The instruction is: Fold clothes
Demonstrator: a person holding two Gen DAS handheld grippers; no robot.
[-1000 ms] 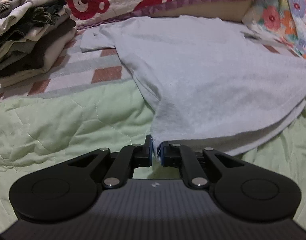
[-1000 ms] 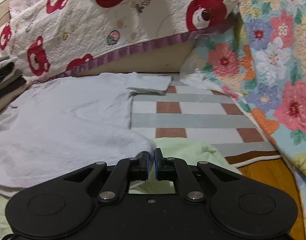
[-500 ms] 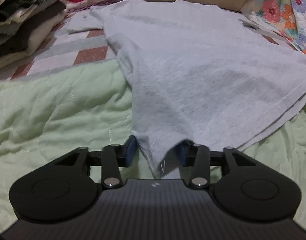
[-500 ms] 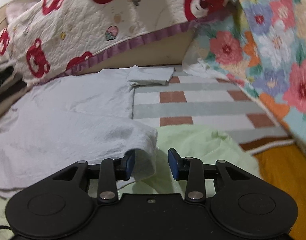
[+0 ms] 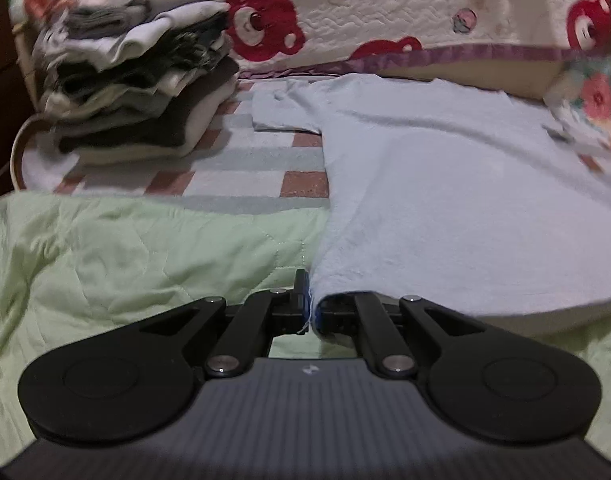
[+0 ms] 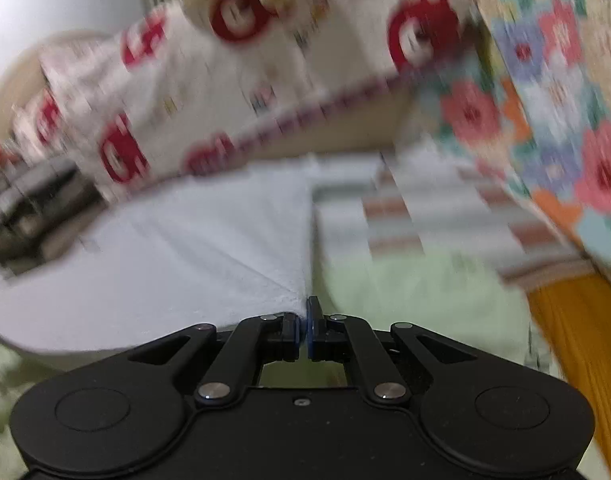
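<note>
Left wrist view is showing the left gripper (image 5: 310, 312) with its jaws clenched on the near corner of a pale grey T-shirt (image 5: 445, 200), a loose thread hanging down between them. From the jaws the shirt is spreading forward and to the right, lying flat across the bed, its hem edge running off to the right of the jaws. One short sleeve (image 5: 283, 114) is lying flat ahead and slightly left of the jaws, on a checked blanket (image 5: 241, 168) of grey, white and brick-red squares. To the left of the jaws a light green quilt (image 5: 125, 256) is covering the near part of the bed. Far ahead and to the left, a stack of folded clothes (image 5: 141, 84) is sitting on the checked blanket, well apart from the shirt. Behind everything a white quilt with red bears (image 5: 365, 12) is standing against the far side.

Right wrist view is blurring heavily with motion. The right gripper (image 6: 303, 328) is pinching the other near corner of the T-shirt (image 6: 185, 248), jaws closed on the cloth, with the fabric fanning out ahead and to the left in taut creases. To the right of the jaws the green quilt (image 6: 417, 292) and the checked blanket (image 6: 425, 216) are lying bare, and a floral quilt (image 6: 545, 100) is rising at the far right.
</note>
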